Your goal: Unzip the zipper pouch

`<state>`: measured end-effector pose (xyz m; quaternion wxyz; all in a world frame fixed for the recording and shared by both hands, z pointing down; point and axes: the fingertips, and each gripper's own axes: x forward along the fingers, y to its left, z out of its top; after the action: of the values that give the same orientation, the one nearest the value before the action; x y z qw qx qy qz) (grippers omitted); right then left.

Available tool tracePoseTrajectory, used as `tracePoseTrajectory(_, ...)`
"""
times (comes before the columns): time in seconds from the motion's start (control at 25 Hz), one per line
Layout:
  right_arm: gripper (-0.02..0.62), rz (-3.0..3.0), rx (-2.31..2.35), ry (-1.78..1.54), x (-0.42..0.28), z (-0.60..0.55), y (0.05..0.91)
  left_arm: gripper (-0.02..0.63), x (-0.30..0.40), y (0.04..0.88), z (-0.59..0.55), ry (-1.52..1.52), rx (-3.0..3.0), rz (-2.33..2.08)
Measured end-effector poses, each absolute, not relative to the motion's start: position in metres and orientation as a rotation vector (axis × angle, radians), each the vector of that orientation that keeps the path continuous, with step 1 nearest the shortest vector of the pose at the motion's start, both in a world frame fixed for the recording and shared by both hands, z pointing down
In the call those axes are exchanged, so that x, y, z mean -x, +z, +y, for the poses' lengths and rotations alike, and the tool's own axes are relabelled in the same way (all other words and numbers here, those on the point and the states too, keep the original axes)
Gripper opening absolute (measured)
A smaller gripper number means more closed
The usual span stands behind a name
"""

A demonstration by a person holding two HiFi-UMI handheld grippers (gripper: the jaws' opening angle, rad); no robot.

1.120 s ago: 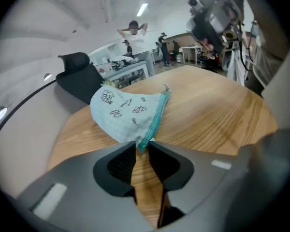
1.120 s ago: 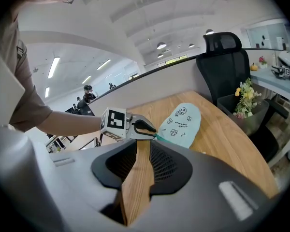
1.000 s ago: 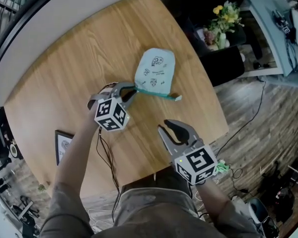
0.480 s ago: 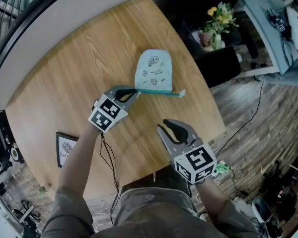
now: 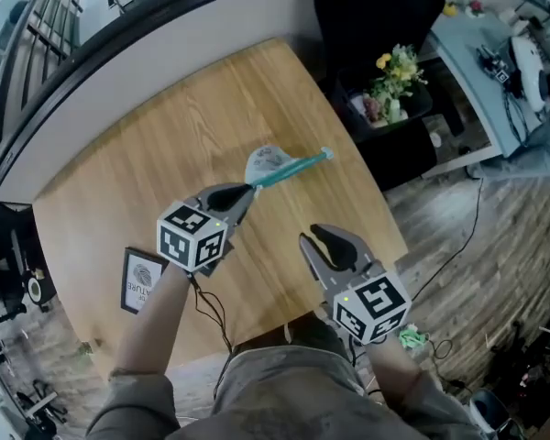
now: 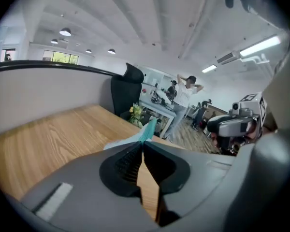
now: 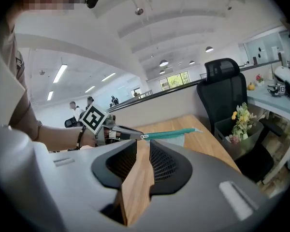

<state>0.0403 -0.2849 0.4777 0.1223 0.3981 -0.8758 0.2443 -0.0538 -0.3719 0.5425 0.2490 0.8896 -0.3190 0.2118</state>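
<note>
A person is holding two grippers over a wooden table [image 5: 165, 136]. The left gripper [image 5: 241, 192] is clamping one end of the pouch [image 5: 268, 163], its jaws having just been closing on that end, and the pouch is hanging clear of the table. The teal zipper [image 5: 293, 167] is running up and right from those jaws, its long axis pointing at the table's far right edge. The right gripper [image 5: 312, 237] is waiting nearer the person, jaws parted and empty, apart from the zipper — likely the one to take the pull. A card [image 5: 142, 280] is lying at the left edge — its print is too small to read, and no writing is showing on the pouch.
</note>
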Motion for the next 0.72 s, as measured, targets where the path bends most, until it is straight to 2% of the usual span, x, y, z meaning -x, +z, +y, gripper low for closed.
tracePoseTrajectory(0.4, 0.094, -2.682, -1.211, 0.536, -0.045, -0.262, 0.386, 0.011, 0.07, 0.437, -0.308, 0.361, -2.466, -0.964)
tracePoseTrajectory(0.72, 0.094, -2.724, -1.13, 0.428, -0.04, -0.236, 0.36, 0.009, 0.084, 0.383, -0.259, 0.176, -2.464, -1.037)
